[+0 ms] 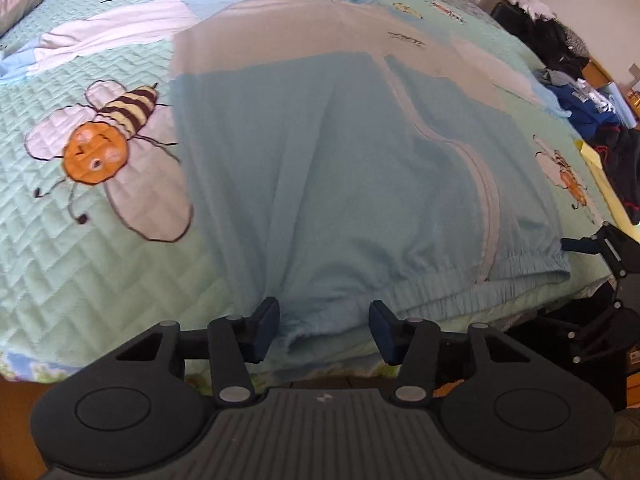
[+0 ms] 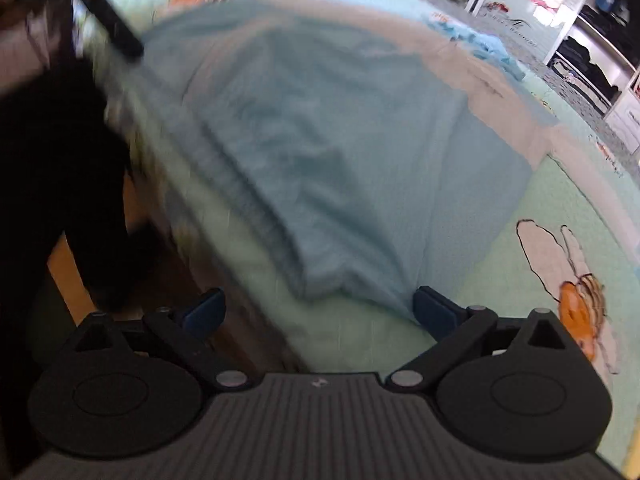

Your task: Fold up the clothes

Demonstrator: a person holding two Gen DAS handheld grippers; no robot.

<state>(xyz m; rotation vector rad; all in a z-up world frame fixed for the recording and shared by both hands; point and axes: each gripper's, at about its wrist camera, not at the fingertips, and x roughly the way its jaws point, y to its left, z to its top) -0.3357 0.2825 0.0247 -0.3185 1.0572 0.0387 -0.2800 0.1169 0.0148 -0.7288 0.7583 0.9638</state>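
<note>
The light blue shorts (image 1: 328,184) lie flat on the quilted bee-print bed (image 1: 100,280), their gathered elastic waistband at the near edge and the legs running away. The left gripper (image 1: 324,330) stands spread at the waistband, pinching nothing. The blurred right view alone shows the right gripper (image 2: 320,310) spread wide beside a waistband corner; the left view alone shows piled clothes (image 1: 592,112) beyond the bed.

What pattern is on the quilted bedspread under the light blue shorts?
Cartoon bees on a pale green quilted bedspread; the bee shows best in the left wrist view.
</note>
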